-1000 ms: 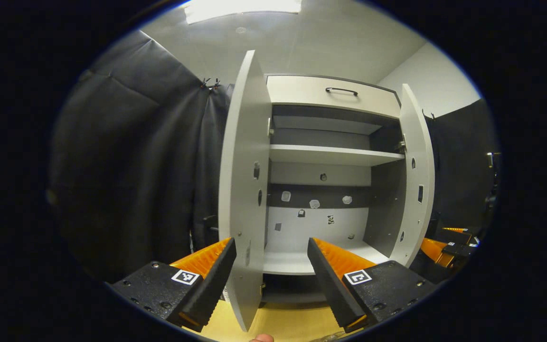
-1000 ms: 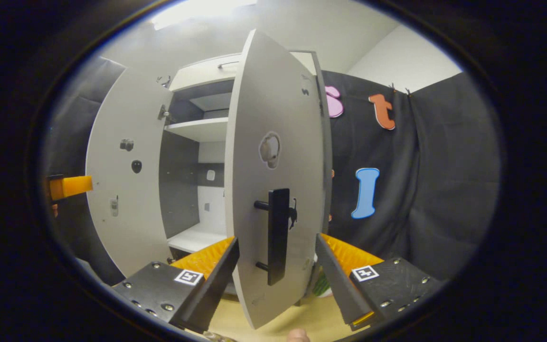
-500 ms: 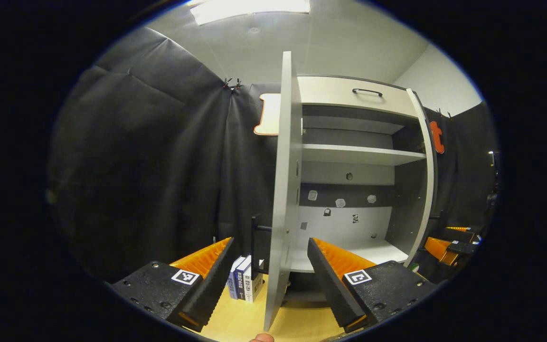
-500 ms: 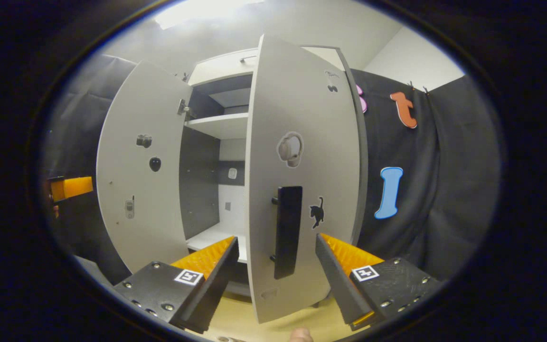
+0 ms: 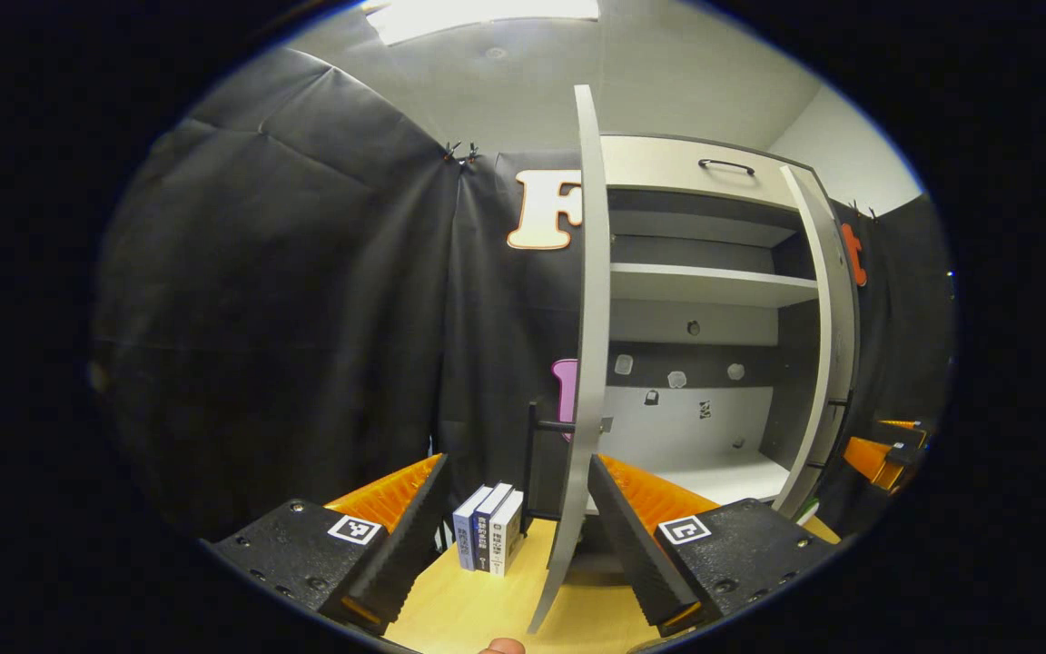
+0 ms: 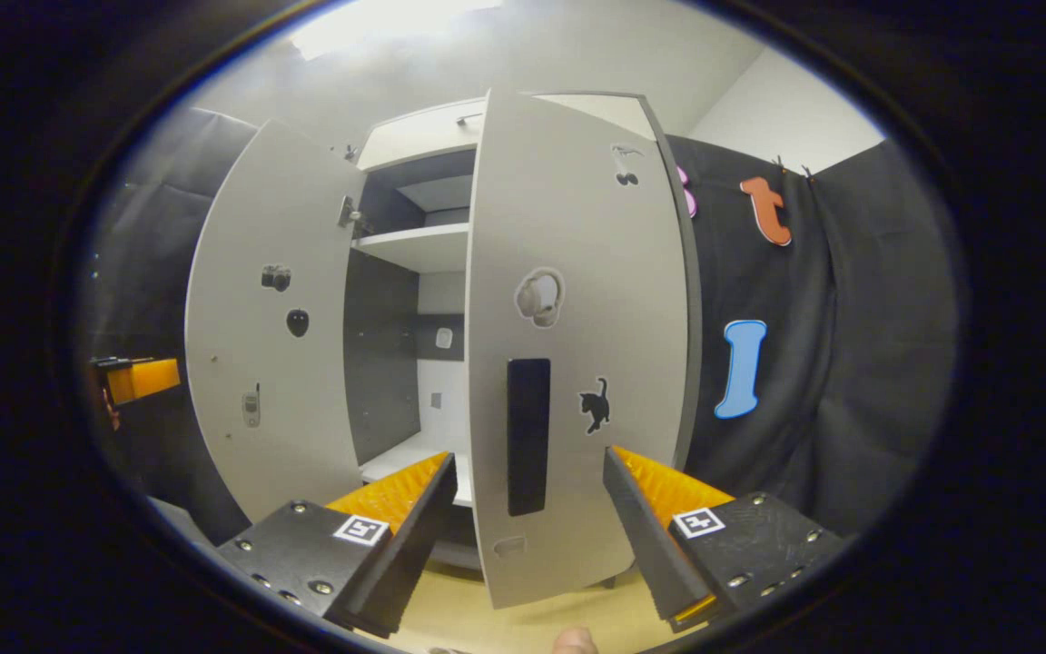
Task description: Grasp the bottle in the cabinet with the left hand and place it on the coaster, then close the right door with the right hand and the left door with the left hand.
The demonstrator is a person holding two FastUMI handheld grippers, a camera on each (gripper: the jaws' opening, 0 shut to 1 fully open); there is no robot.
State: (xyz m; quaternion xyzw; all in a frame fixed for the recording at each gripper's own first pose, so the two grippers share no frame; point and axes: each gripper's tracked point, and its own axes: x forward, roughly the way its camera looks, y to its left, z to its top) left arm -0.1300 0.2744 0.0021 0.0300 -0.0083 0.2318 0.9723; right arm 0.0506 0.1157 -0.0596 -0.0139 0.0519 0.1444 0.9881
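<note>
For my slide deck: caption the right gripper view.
Open right gripper facing the half-closed right door and its black handle.

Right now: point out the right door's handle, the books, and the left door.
handle (image 6: pixel 528 436), right gripper view, middle of the black bar on the right door.
books (image 5: pixel 488 538), left gripper view, spine of the middle book.
left door (image 5: pixel 588 300), left gripper view, its near edge, seen almost end-on.
</note>
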